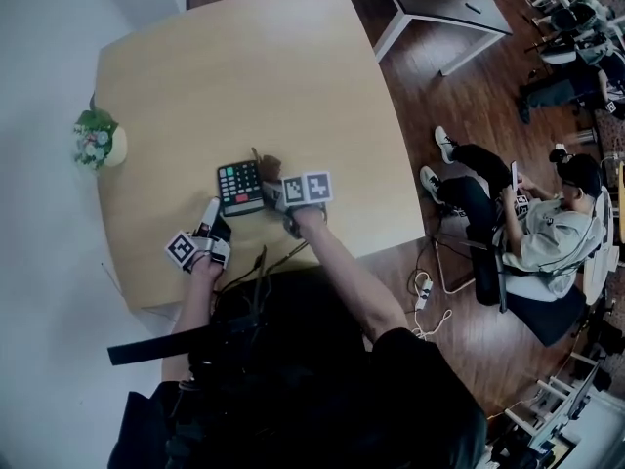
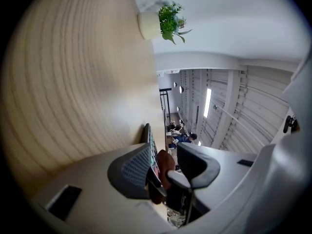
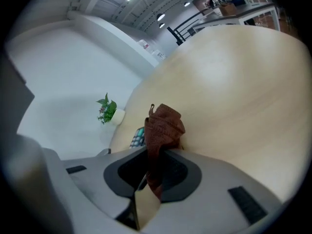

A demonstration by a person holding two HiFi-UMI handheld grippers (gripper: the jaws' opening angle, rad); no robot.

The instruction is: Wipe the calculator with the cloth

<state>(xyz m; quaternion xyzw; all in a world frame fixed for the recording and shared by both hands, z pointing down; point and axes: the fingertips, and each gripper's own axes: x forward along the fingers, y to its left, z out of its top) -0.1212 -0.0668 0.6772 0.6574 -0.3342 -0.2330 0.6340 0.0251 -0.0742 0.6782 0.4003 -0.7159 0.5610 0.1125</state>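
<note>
Plainly the left gripper (image 2: 161, 165) is there to steady things: its jaws stand apart around the near corner of the calculator (image 1: 240, 186), with a gap still showing on one side, so I'd judge it not clamped yet (only bracketed). The calculator lies flat on the table (image 1: 244, 76), keys up. The right gripper (image 3: 155, 169) is pinched tight on the cloth (image 3: 165, 126), which bunches out past its tips at the calculator's right edge, presumably so a wad leads the wipe. A plant (image 1: 96, 140) sits well left of the calculator, out of the way.
</note>
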